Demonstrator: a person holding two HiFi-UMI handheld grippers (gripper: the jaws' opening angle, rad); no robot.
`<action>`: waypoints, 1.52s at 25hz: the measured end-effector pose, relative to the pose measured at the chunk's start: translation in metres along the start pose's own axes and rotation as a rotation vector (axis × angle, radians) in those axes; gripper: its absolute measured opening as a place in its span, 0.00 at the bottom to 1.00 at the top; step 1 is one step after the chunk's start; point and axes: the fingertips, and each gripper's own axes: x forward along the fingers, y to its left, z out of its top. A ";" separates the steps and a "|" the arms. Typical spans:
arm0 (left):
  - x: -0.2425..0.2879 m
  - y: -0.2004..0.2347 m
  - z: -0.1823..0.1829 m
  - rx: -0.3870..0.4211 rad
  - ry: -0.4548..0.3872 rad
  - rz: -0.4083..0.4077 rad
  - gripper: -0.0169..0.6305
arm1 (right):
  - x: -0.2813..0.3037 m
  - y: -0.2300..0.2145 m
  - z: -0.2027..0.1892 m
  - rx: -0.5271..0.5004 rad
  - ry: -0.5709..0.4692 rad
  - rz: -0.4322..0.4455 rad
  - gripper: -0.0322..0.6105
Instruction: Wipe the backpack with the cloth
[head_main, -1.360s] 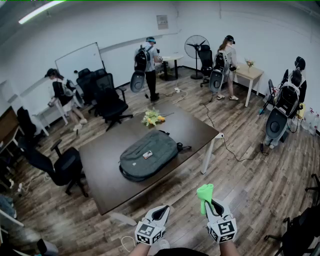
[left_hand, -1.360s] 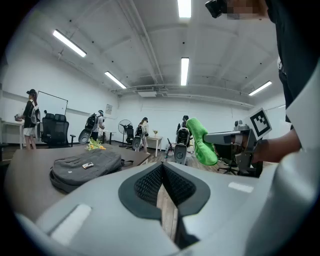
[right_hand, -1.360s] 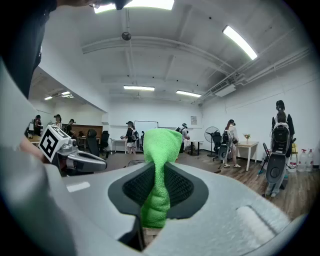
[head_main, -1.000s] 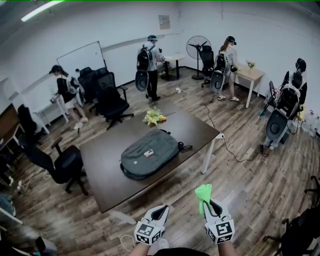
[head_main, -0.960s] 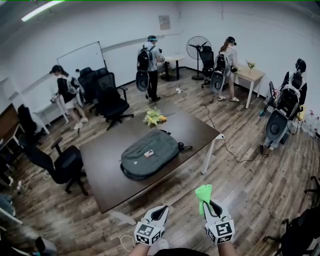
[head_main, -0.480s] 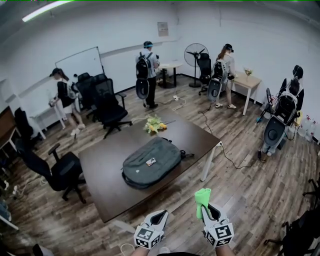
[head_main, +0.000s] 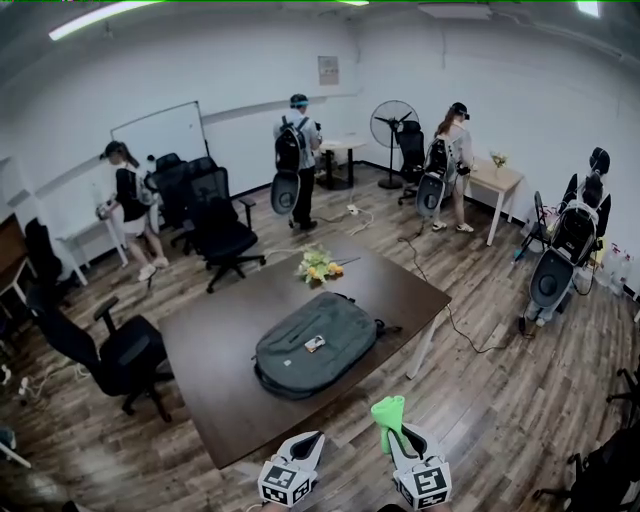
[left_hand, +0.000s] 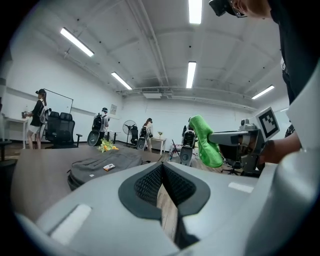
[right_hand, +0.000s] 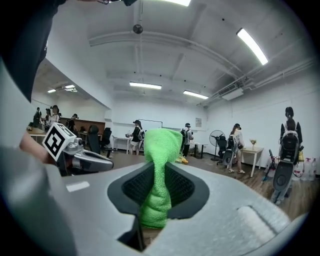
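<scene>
A grey-green backpack (head_main: 318, 343) lies flat on the dark brown table (head_main: 215, 385), with a small tag on its top. It also shows low at the left of the left gripper view, backpack (left_hand: 102, 164). My right gripper (head_main: 394, 434) is shut on a bright green cloth (head_main: 388, 410), which stands up out of the jaws, cloth (right_hand: 159, 165). It hangs in the air short of the table's near edge. My left gripper (head_main: 306, 442) is beside it, shut with nothing in it (left_hand: 161, 169). Both are apart from the backpack.
A bunch of yellow flowers (head_main: 317, 266) lies at the table's far edge. Black office chairs (head_main: 120, 350) stand left of the table. Several people with backpacks stand around the room. A fan (head_main: 392, 100), a small table (head_main: 497, 178) and a floor cable (head_main: 455, 310) are on the right.
The view has shifted toward the table, so the backpack sits lower and nearer. Both grippers have sunk toward the bottom edge, the cloth still held. People in the background have shifted slightly.
</scene>
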 end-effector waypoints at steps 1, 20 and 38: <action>0.001 0.004 -0.002 -0.009 0.001 0.006 0.05 | 0.005 0.004 -0.001 0.003 0.001 0.011 0.16; 0.077 0.100 0.025 -0.025 0.022 0.163 0.05 | 0.167 -0.047 0.021 -0.005 -0.003 0.195 0.16; 0.110 0.175 0.041 -0.068 0.042 0.460 0.05 | 0.287 -0.069 0.021 0.050 -0.006 0.432 0.16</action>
